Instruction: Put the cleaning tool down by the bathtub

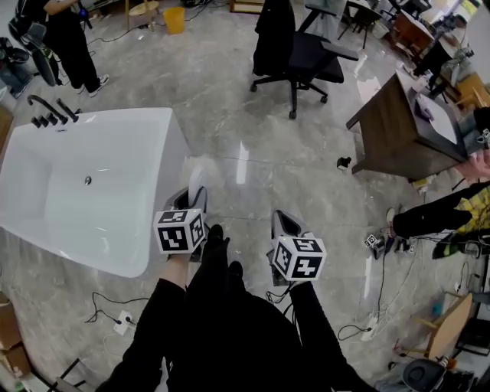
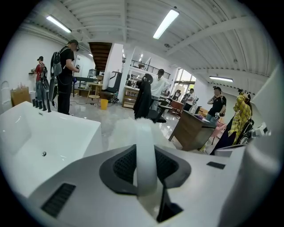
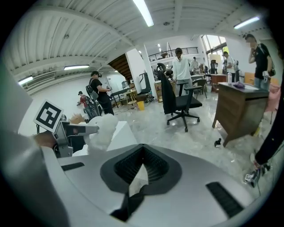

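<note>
Beside the glossy white bathtub [image 1: 46,164], our left tongs [image 1: 191,197] were clamped on the cleaning tool [image 2: 145,153] by its smooth white handle, its fluffy head over the polished grey floor [image 1: 253,138]. Our right tongs [image 3: 141,153] were together, empty.

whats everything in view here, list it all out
bathtub: one, white, on the floor at the left
faucet: one, black, on the bathtub's far rim
cleaning tool: one, white with a fluffy head, held above the floor by the bathtub's near corner
office chair: one, black, far centre
desk: one, brown wood, at the right
bucket: one, yellow, far back
bystanders: several, one in black behind the bathtub, others near the desk
left gripper: one, grey with a marker cube, jaws closed on the cleaning tool's handle
right gripper: one, grey with a marker cube, jaws together with nothing between them
</note>
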Action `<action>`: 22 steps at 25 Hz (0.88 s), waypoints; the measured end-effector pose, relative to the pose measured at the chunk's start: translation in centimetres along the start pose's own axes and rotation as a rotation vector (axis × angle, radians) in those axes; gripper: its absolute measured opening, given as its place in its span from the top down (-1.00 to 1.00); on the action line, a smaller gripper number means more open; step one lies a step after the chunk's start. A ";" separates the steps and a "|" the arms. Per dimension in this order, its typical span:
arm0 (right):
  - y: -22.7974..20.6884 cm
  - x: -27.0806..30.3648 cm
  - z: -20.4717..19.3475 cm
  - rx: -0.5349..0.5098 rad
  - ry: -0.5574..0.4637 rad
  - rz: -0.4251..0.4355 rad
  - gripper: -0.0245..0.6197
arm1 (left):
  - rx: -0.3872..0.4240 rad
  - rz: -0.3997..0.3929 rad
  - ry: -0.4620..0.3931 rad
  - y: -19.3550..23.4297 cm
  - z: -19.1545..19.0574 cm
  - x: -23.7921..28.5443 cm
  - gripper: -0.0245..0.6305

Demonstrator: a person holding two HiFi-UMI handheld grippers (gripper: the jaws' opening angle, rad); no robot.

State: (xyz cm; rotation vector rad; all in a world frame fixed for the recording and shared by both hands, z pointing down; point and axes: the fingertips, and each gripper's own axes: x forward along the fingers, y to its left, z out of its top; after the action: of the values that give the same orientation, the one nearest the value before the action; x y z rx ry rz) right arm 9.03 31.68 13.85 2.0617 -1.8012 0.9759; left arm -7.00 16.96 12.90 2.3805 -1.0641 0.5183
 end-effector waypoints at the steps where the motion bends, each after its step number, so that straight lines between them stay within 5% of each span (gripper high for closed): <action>1: 0.0 0.7 0.2 -0.002 0.007 -0.002 0.92 | 0.003 0.002 0.007 0.4 0.2 0.8 0.63; 14: -0.8 15.9 5.4 -0.039 0.135 -0.033 0.92 | -0.041 -0.028 0.112 7.5 2.6 14.9 0.63; 22: -1.4 22.4 6.5 0.016 0.201 -0.084 0.92 | -0.044 -0.032 0.200 11.4 0.6 22.4 0.63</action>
State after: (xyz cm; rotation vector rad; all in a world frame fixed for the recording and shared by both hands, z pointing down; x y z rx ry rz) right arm 12.92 10.60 23.10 1.9526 -1.5985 1.1317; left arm -1.63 -3.10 27.01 2.2493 -0.9371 0.6981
